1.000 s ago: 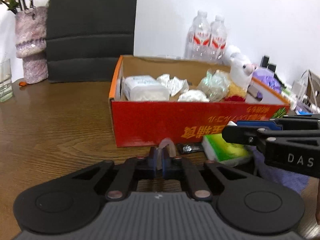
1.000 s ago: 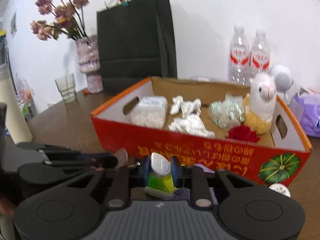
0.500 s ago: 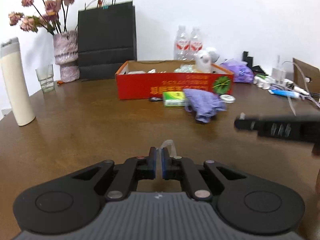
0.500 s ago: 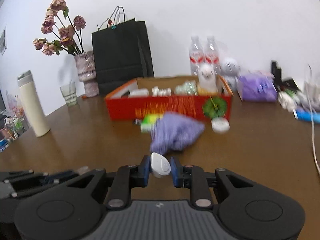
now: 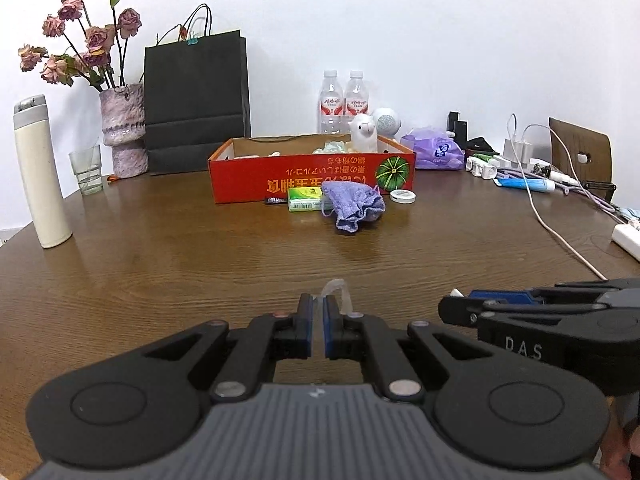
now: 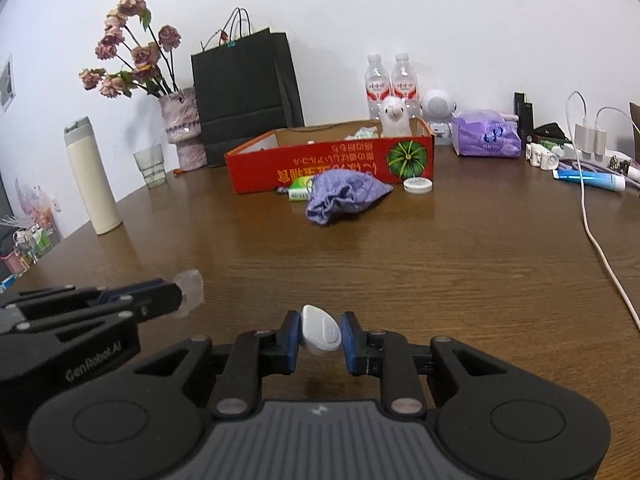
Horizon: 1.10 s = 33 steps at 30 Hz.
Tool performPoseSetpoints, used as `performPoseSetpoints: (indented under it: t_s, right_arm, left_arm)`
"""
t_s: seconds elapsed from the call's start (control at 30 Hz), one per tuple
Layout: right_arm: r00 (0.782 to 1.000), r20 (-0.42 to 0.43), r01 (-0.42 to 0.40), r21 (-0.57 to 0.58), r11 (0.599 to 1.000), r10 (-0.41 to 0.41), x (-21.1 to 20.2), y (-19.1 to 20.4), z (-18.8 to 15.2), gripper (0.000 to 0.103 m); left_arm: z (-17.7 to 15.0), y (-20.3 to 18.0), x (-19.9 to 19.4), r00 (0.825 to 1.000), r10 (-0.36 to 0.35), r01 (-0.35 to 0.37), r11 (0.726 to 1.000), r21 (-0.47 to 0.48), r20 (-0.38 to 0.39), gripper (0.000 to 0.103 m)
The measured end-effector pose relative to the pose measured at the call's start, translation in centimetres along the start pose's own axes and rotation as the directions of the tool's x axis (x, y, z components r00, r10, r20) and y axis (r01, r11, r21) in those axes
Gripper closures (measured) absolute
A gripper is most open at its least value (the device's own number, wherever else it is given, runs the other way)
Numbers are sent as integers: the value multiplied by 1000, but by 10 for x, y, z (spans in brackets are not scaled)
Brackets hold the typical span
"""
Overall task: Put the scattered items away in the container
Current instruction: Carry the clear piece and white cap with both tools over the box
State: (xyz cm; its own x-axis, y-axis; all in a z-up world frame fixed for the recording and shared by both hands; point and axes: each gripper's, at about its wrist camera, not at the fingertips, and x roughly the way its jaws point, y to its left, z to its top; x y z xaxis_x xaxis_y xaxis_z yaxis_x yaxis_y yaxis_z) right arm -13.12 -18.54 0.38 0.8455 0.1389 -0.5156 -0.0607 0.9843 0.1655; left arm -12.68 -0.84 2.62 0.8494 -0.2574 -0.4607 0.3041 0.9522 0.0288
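The red cardboard box [image 5: 312,178] [image 6: 332,164] stands far across the table, holding a plush alpaca [image 5: 364,134] and wrapped items. In front of it lie a purple cloth pouch [image 5: 354,206] [image 6: 344,196], a green packet [image 5: 304,199], a small dark wrapper [image 5: 274,200] and a round white tin [image 5: 402,196] [image 6: 417,185]. My left gripper [image 5: 319,322] is shut on a clear plastic piece [image 5: 338,292] [image 6: 189,292]. My right gripper [image 6: 320,334] is shut on a small white oval object [image 6: 320,330]. Both hover low near the table's near edge.
A cream thermos [image 5: 38,172], a glass [image 5: 86,172], a vase of dried roses [image 5: 122,128] and a black paper bag [image 5: 196,100] stand at the left and back. Water bottles [image 5: 344,100], a purple tissue pack [image 5: 434,152], chargers and cables [image 5: 560,216] fill the right.
Both grippers have pulled far back from the box toward the near table edge, each still shut on its item. The items in front of the box have not moved.
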Motion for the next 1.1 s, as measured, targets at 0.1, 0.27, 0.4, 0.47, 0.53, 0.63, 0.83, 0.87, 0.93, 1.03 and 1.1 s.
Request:
performPoseSetpoints:
  t_s: [0.1,0.27,0.4,0.47,0.53,0.63,0.83,0.87,0.93,1.03,1.1]
  right_arm:
    - [1000,12,-9,-3,1000,9,-2,2,4,82]
    - [999,34,-25,8,1000,25,-1,-2,16,82]
    - [994,97,-50,-16,999,51,5,-9,62,82]
    - [988,133,-73,-17,997,74,16,-15,94,82]
    - [982,170,-79,-30,996,83,30,-19,128,82]
    - [979,182,-79,-55,995,88,64,-24,182,82]
    - [994,97,-38,-48,998,42,175,-39,259,91]
    - [997,67,-32,-50,998,35,196,-42,263,91]
    - [999,23,-30,-32,999,31,227,-50,265,93]
    - [999,-11,-37,16,999,38,244,-66,258,92]
    - [999,-41,-36,0,999,36,237,-75,249,87]
  left_arm:
    - [1,2,0,1000,-8,8,1000,-12,-3,97]
    - [24,18,14,999,-40,40,997,-59,4,97]
    - [79,42,42,996,-45,50,997,-66,74,97]
    - [110,53,65,994,-51,56,997,-60,93,97]
    - [138,63,94,995,-41,46,998,-50,94,97]
    - [170,78,147,998,-43,46,998,-52,52,97]
    - [212,97,271,993,-55,49,997,-52,-102,97]
    - [213,97,284,992,-44,39,998,-44,-119,97]
    - [212,98,303,990,-31,26,999,-41,-140,97]
    - [206,108,305,991,-51,41,996,-80,-124,97]
    - [201,113,296,994,-66,59,995,-83,-91,97]
